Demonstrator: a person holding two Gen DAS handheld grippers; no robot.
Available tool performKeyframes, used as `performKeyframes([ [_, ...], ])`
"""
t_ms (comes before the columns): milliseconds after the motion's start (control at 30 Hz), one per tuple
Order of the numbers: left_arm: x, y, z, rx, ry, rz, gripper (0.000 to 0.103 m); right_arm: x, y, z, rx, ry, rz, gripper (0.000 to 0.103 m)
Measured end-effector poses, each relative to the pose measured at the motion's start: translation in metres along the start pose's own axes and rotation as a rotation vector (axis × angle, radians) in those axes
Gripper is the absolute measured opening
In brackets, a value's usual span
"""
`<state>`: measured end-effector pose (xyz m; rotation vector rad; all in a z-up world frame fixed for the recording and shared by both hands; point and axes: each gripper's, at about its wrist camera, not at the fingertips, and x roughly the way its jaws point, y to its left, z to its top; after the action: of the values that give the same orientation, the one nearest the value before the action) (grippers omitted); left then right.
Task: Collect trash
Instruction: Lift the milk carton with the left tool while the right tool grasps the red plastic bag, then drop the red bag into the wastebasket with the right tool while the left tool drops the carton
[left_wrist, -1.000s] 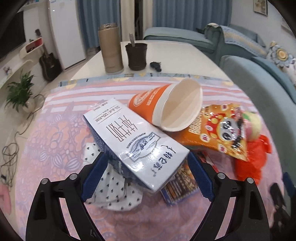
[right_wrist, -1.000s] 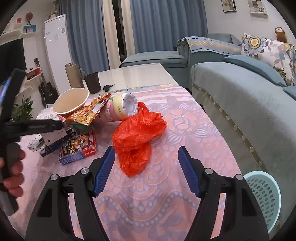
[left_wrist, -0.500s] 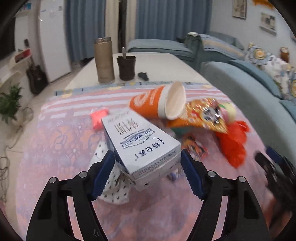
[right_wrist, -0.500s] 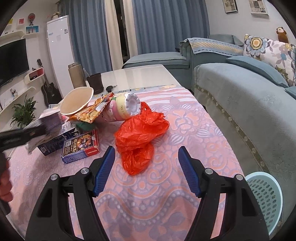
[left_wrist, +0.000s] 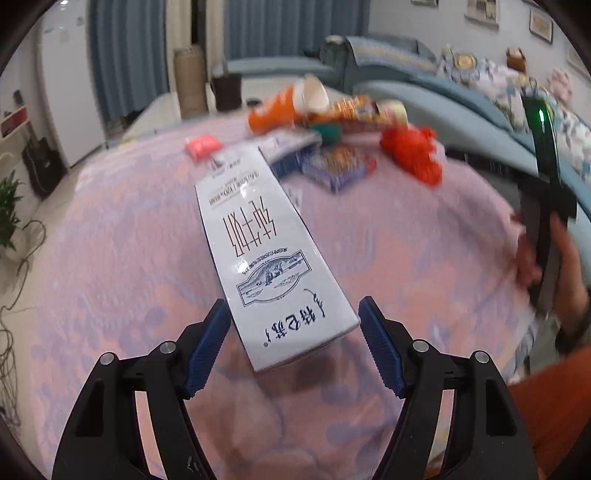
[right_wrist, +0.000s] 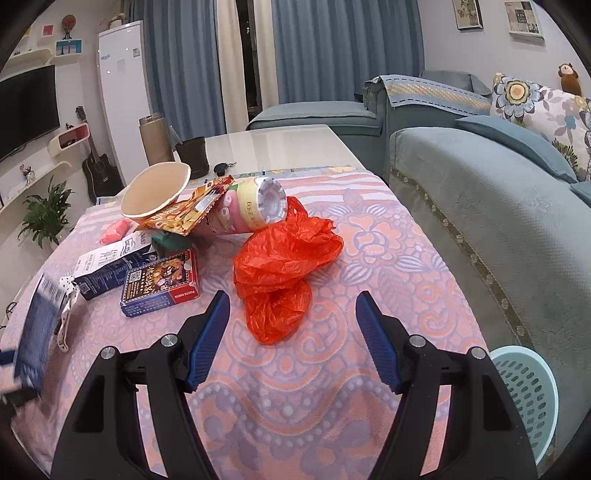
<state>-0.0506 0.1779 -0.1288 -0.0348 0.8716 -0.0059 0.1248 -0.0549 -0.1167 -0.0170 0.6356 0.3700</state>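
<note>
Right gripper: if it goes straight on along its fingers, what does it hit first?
Most likely the red plastic bag: it lies crumpled on the tablecloth straight ahead of the open right gripper, between the fingertips' lines. Nothing else lies nearer, though depth is hard to judge.

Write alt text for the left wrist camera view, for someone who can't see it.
The left gripper holds a white milk carton lifted over a pink patterned tablecloth, its blue fingers either side of the carton's near end. Beyond lie an orange cup, a snack bag, a red plastic bag and a small box.
</note>
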Motion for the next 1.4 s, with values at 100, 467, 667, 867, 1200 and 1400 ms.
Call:
performKeyframes([
  [100, 0.000, 0.005, -0.001, -0.054, 0.000, -0.017, 0.073, 0.001, -0.001, 0.000, 0.004, 0.006, -0.001, 0.067],
  [467, 0.043, 0.003, 0.037, -0.174, 0.103, 0.113, 0.071, 0.009, -0.008, 0.007, 0.044, 0.044, 0.002, 0.085],
  [667, 0.046, -0.004, 0.038, -0.134, 0.070, 0.151, 0.060, 0.041, -0.006, 0.032, 0.061, 0.136, 0.019, 0.085],
  [867, 0.018, -0.002, 0.043, -0.172, -0.043, 0.052, 0.060, 0.073, -0.006, 0.042, 0.143, 0.185, 0.008, 0.084],
  [1200, 0.011, -0.022, 0.053, -0.150, -0.077, -0.009, 0.060, 0.058, -0.011, 0.025, 0.137, 0.222, 0.162, 0.022],
  [1400, -0.001, -0.057, 0.071, -0.080, -0.117, -0.059, 0.060, -0.009, -0.041, 0.015, 0.148, 0.137, 0.170, 0.021],
])
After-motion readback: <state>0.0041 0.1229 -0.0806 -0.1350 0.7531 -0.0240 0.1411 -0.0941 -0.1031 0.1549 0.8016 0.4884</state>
